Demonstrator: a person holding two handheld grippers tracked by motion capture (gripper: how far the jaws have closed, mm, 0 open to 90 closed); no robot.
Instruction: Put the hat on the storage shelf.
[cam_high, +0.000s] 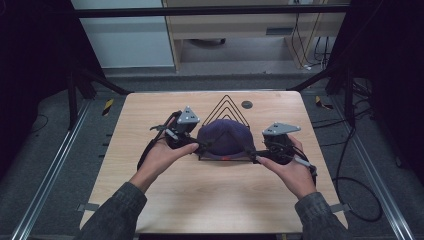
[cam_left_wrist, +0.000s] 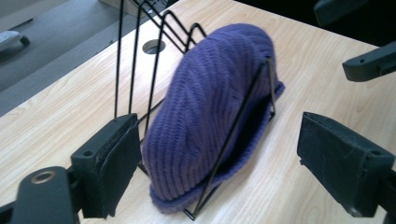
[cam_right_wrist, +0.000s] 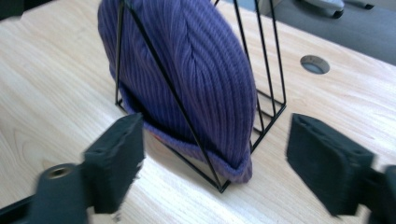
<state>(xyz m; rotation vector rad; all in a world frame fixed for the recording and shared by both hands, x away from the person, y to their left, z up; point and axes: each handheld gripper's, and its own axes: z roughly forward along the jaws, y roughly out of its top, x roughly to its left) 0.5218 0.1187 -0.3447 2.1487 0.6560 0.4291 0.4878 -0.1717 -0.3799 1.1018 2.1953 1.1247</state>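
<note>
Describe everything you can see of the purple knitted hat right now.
The purple ribbed-knit hat looks soft and woolly, with a rounded crown and a thicker folded brim. It stands on edge in the black wire triangle rack at the middle of the light wooden table. One wire triangle crosses its front; its brim rests on the rack's base.

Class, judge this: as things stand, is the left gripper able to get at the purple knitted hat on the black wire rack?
Probably yes: the left gripper is open, and the purple knitted hat lies just ahead with nothing between; only the black wire rack crosses its side.
</note>
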